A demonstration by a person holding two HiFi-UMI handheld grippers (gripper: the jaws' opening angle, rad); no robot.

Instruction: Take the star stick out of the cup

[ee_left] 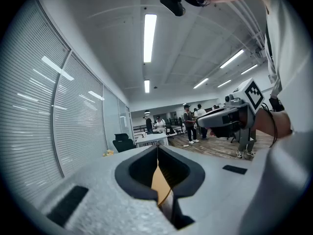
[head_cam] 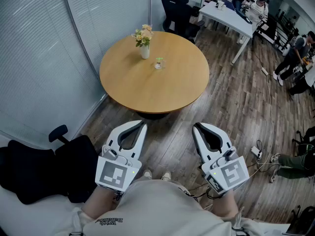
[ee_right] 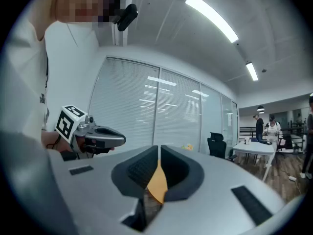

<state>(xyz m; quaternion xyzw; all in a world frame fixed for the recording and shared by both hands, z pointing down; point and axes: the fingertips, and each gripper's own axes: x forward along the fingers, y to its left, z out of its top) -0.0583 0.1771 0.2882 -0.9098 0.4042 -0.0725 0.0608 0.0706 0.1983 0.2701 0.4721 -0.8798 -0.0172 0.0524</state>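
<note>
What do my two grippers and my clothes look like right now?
The left gripper and right gripper match: pale grey shells with dark padded inner faces, each carrying a marker cube printed with black-and-white squares. The person wears a cream top with small dark lettering.

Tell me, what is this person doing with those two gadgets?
A person stands back from a round wooden table, holding a left gripper and a right gripper low in front of the body. Both have their jaws together with nothing in them. On the table, a small clear cup holds a green star stick, beside a vase of flowers. Neither gripper is near the cup yet.
</note>
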